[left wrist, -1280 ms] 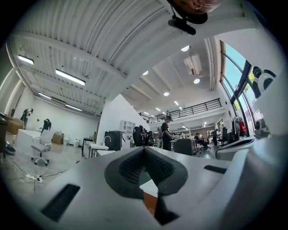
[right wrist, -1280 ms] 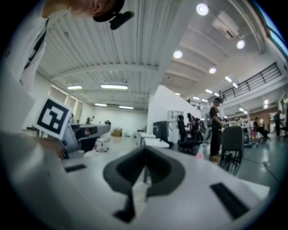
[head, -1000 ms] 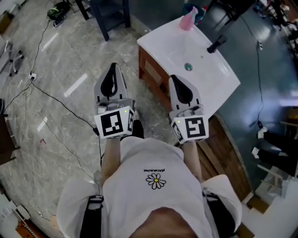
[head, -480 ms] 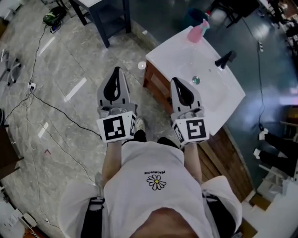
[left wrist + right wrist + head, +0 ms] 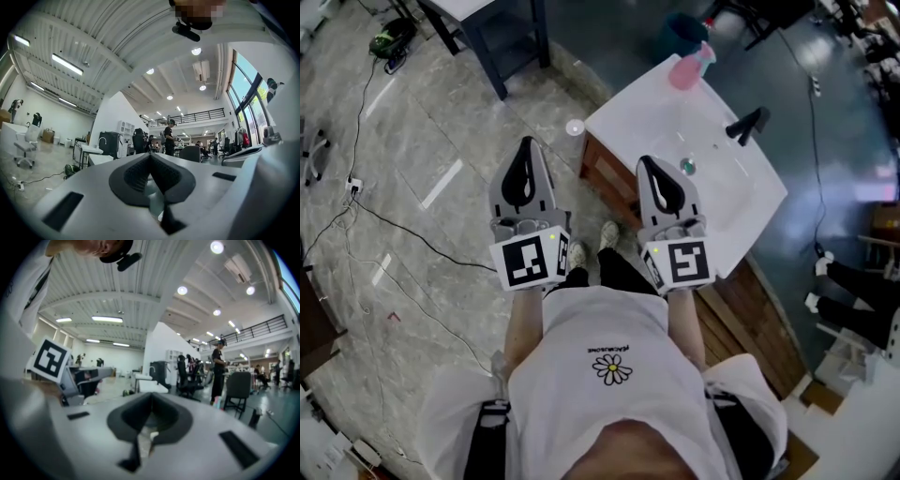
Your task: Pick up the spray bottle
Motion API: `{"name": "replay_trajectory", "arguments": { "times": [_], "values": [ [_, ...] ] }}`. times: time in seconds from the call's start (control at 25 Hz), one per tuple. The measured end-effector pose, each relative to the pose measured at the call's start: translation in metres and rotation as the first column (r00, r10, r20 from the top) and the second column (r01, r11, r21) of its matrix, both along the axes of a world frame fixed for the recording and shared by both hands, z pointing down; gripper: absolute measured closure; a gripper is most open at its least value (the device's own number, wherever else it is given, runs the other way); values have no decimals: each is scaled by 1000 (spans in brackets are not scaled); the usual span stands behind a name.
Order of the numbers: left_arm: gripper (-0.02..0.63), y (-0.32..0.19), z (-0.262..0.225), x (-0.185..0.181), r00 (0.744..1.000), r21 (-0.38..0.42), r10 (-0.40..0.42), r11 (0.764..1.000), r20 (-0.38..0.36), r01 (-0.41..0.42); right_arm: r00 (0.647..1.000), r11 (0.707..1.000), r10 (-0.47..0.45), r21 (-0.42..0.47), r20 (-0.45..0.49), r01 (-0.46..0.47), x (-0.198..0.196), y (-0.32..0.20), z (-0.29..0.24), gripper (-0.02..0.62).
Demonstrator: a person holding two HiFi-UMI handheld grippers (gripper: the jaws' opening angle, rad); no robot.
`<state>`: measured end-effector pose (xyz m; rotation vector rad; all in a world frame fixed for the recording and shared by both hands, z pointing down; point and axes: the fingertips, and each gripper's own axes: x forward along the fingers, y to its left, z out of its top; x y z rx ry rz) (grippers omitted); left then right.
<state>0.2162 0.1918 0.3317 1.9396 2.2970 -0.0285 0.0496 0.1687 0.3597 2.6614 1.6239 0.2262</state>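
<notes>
The pink spray bottle [image 5: 689, 67] stands upright on the far corner of a white sink top [image 5: 722, 202], well beyond both grippers. It also shows small and pink [image 5: 216, 402] low at the right of the right gripper view. My left gripper [image 5: 525, 152] is shut and empty, held over the marble floor left of the sink cabinet. The right gripper [image 5: 650, 167] is also shut and empty, its tip over the sink top's near-left edge, short of the drain [image 5: 686, 167]. In both gripper views the dark pads meet, with nothing between them [image 5: 150, 157] [image 5: 151, 397].
A black faucet [image 5: 745, 125] rises at the sink's right side. The wooden cabinet [image 5: 614, 173] carries the sink top. A dark table [image 5: 502, 37] stands at the far left, and cables [image 5: 394, 234] cross the floor. A teal bin [image 5: 680, 33] stands behind the bottle.
Both grippers have travelled forward side by side with the person, towards the sink. The sink and bottle now sit a little lower in the head view. Both jaws stayed shut.
</notes>
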Motion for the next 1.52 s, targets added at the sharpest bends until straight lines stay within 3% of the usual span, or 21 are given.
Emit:
{"name": "replay_trajectory", "arguments": {
  "times": [0.44, 0.68, 0.88, 1.16, 1.52],
  "values": [
    [588, 40, -21, -56, 998, -47, 18, 999, -52, -21, 998, 999, -2, -32, -60, 0, -44, 48, -8, 566],
    [588, 70, -25, -89, 999, -31, 31, 999, -23, -32, 996, 998, 0, -67, -88, -6, -81, 70, -15, 565],
    [588, 87, -20, -105, 998, -14, 49, 999, -44, -49, 993, 996, 63, -55, -99, -68, -105, 87, -10, 565],
    [588, 115, -29, -130, 986, -52, 154, 986, -65, -158, 983, 986, 158, -43, -96, -162, -116, 94, -10, 566],
    [588, 130, -32, -143, 974, -58, 214, 974, -69, -218, 970, 977, 206, -29, -127, -212, -123, 99, -10, 565]
  ]
}}
